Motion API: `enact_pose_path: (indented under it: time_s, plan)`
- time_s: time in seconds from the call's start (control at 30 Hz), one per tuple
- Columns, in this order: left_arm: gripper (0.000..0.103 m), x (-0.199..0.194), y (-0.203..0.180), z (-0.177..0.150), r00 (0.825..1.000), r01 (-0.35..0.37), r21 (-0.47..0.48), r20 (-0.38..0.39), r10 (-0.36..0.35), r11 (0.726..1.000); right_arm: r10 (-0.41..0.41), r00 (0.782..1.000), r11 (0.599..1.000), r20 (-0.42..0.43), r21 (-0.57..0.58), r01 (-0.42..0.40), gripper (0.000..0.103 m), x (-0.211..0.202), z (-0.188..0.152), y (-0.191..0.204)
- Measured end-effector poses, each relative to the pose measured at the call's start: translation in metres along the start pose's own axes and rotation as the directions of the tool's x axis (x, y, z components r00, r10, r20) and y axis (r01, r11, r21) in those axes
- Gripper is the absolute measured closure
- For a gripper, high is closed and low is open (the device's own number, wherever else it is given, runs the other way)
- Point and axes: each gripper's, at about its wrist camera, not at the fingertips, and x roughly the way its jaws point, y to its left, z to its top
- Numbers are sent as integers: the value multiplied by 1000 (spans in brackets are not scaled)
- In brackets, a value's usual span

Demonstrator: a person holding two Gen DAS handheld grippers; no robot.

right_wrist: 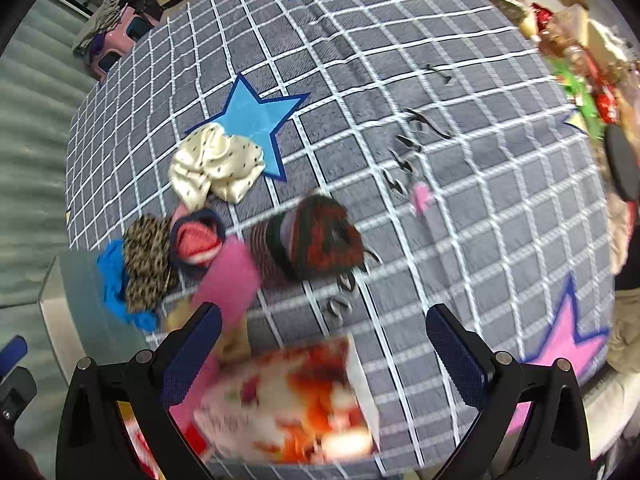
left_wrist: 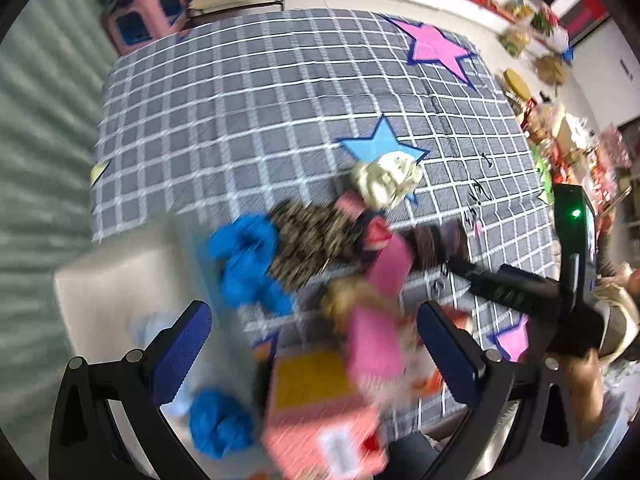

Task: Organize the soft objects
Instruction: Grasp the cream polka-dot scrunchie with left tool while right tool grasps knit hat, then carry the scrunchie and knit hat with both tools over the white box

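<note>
Soft items lie on a grey checked blanket [right_wrist: 480, 208]: a cream dotted cloth [right_wrist: 218, 164], a leopard-print piece [right_wrist: 146, 262], a blue cloth [right_wrist: 114, 280], a red-striped piece with a dark rim [right_wrist: 196, 242], a pink cloth [right_wrist: 232, 278] and a dark red striped hat [right_wrist: 316, 236]. The left wrist view shows the cream cloth [left_wrist: 386, 178], leopard piece [left_wrist: 308, 240], blue cloth [left_wrist: 248, 264] and pink cloth [left_wrist: 390, 262]. My left gripper [left_wrist: 316, 344] is open above the near pile. My right gripper [right_wrist: 324, 344] is open over a red-patterned box [right_wrist: 296, 404], and shows in the left view [left_wrist: 508, 288].
A pale box [left_wrist: 116, 296] stands at the blanket's left edge, with another blue cloth [left_wrist: 220, 424] low in it. A pink and yellow box [left_wrist: 320, 408] lies near me. A pink stool [left_wrist: 144, 16] stands beyond the blanket. Cluttered items [right_wrist: 580, 40] line the right side.
</note>
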Motion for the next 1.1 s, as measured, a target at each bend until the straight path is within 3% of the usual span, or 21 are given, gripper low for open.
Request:
enact_pose_path:
  time_s: [0.13, 0.27, 0.33, 0.37, 0.4, 0.6, 0.67, 0.77, 0.8, 0.83, 0.97, 1.1]
  plan:
    - [0, 49, -42, 49, 998, -62, 85, -13, 63, 994, 36, 999, 999, -24, -39, -37, 0, 25, 18, 8]
    - [1, 85, -59, 76, 990, -136, 114, -12, 138, 984, 85, 992, 995, -90, -40, -89, 3, 52, 29, 4]
    - [1, 97, -60, 82, 990, -131, 102, -40, 135, 986, 116, 986, 992, -117, -27, -120, 36, 59, 33, -3]
    - [1, 105, -62, 85, 988, -137, 104, -56, 143, 985, 140, 981, 990, -136, -17, -143, 36, 61, 34, -8]
    - [1, 112, -66, 87, 986, -142, 113, -66, 150, 983, 174, 974, 984, -143, -7, -177, 45, 61, 34, -14]
    - [1, 167, -92, 95, 965, -182, 216, -150, 217, 959, 274, 956, 961, -107, 79, -266, 48, 30, 20, -73]
    - [10, 179, -98, 96, 961, -164, 238, -180, 209, 957, 298, 950, 952, -97, 108, -288, 48, 20, 8, -93]
    - [33, 181, -104, 93, 961, -144, 275, -190, 200, 951, 308, 947, 948, -86, 110, -298, 48, 4, -4, -107]
    - [52, 178, -105, 92, 966, -112, 276, -195, 170, 955, 306, 949, 948, -78, 110, -297, 48, 2, -6, -110]
    - [62, 177, -105, 93, 965, -109, 276, -199, 168, 955, 307, 949, 947, -66, 116, -299, 48, -3, -11, -115]
    - [65, 145, -116, 87, 982, -116, 276, -112, 152, 954, 312, 949, 940, -49, 165, -300, 48, -8, -17, -126]
    - [65, 100, -129, 63, 996, -66, 299, -41, 81, 952, 290, 956, 943, -47, 185, -277, 48, -12, -23, -127]
